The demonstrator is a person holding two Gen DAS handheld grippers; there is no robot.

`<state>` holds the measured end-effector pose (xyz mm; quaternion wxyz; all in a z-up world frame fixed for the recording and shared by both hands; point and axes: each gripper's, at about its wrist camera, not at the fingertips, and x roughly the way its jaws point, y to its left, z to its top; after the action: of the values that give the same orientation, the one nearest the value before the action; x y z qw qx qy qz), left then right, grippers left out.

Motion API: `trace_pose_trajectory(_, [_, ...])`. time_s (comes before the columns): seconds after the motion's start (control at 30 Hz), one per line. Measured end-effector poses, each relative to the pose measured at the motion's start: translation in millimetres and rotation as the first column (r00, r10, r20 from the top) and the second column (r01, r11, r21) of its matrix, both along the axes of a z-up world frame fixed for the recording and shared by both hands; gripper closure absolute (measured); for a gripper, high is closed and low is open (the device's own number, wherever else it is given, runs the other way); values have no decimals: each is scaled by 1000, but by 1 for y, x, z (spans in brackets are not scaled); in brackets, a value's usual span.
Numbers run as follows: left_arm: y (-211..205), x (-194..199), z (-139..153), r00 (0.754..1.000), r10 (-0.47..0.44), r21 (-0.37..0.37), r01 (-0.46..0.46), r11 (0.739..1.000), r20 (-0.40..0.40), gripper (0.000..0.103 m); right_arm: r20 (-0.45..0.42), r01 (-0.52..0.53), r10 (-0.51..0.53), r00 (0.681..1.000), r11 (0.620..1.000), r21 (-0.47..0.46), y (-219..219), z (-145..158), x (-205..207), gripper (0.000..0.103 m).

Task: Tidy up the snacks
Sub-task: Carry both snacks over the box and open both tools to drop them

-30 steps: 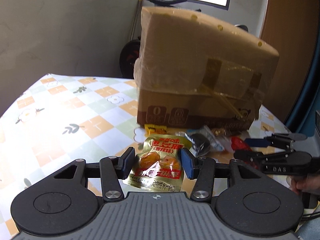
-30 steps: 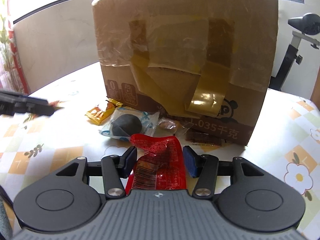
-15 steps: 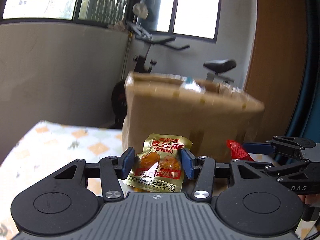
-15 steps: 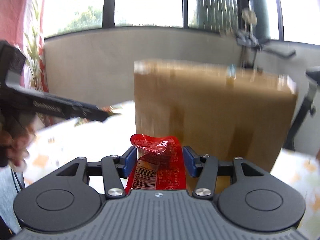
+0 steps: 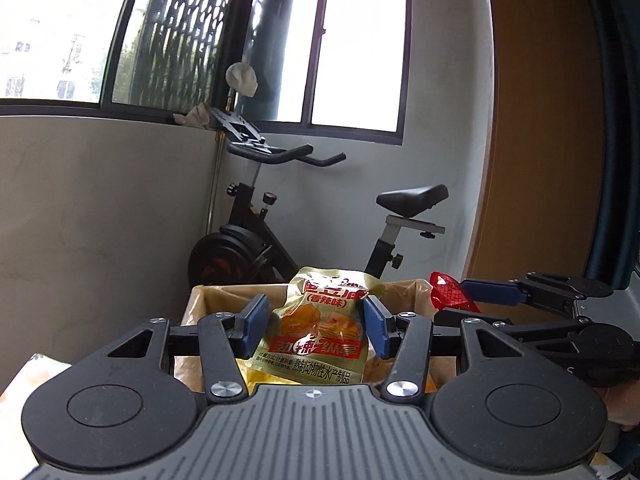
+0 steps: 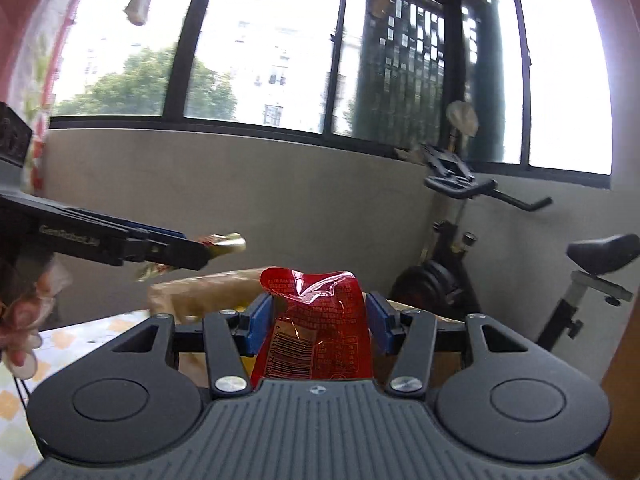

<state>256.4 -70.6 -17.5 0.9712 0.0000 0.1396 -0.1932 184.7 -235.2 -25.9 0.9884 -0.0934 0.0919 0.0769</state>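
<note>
Left gripper (image 5: 312, 328) clamps the gold packet (image 5: 320, 332) upright at lower centre; the open carton (image 5: 208, 300) lies directly beneath. Right gripper (image 6: 316, 326) clamps the red packet (image 6: 320, 320).

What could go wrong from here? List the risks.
1. The gold packet in the left gripper and the red packet in the right gripper are both raised at the open box; the grippers sit close together and could bump.
2. Each packet is held only by its edges and could slip outside the box.
</note>
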Motion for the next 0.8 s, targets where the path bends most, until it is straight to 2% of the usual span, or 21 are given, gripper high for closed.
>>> trace_pose_trajectory(0.17, [-14,23,-7,999,0,25,1,1000,-39,48,-85,100,-94,992,993,68,-33,-12,22,49])
trace_pose_trajectory(0.43, [-19,31,-20,996,12,84,-5,996,-90,41,-179,141,-131,975,989,43,-41,-28,20,48])
trace_pose_trajectory(0.47, [-18,30,-21,996,20,91,-12,996,-92,40,-178,140,-131,975,989,40,-41,-29,19,48])
trace_pose_trajectory(0.6, [-11,26,-23,993,46,98,-36,995,-106,27,-179,125,-115,977,991,47,-40,-28,12,36])
trace_pose_trajectory(0.8, [6,13,-17,991,95,91,-86,992,-100,21,-142,109,-103,984,994,31,-29,-24,-2,35])
